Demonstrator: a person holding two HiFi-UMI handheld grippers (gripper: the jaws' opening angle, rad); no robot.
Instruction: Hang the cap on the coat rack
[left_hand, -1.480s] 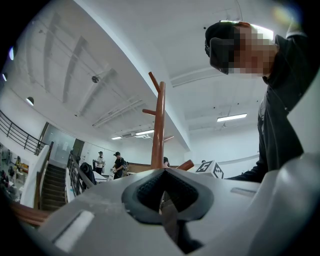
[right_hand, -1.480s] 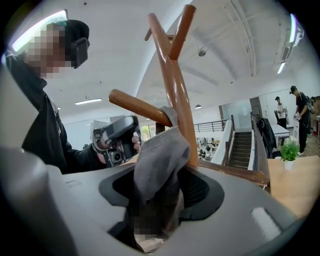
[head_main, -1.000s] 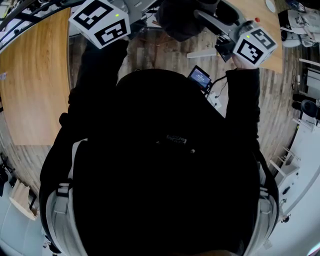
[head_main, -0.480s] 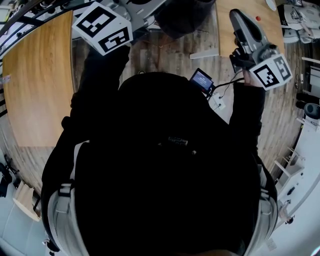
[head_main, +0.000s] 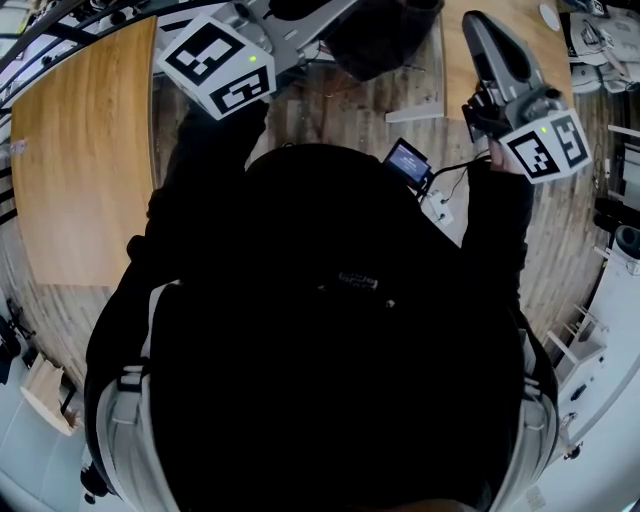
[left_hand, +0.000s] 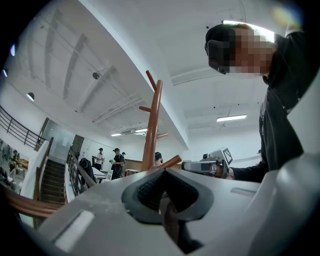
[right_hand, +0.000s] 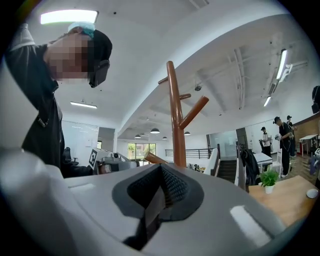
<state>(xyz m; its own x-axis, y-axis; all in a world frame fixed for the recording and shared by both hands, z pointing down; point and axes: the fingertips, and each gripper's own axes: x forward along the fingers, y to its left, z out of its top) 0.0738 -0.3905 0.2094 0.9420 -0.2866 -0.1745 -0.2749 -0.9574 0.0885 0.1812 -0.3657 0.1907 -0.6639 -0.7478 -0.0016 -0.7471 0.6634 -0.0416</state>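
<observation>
Left gripper (left_hand: 162, 180) jaws pinch cap (head_main: 385, 40), seen only overhead, right gripper (right_hand: 161, 170) jaws shut empty, coat rack (right_hand: 175, 115) ahead

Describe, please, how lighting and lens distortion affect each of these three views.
Head view: strong fisheye bends the wooden table; the person's dark clothing reads nearly black, detailless. Left gripper view: a ceiling strip light glares, coat rack sharp. Right gripper view: black rounded corners, ceiling lamp blown out.

Wooden table (head_main: 80, 150); potted plant (right_hand: 269, 178)
</observation>
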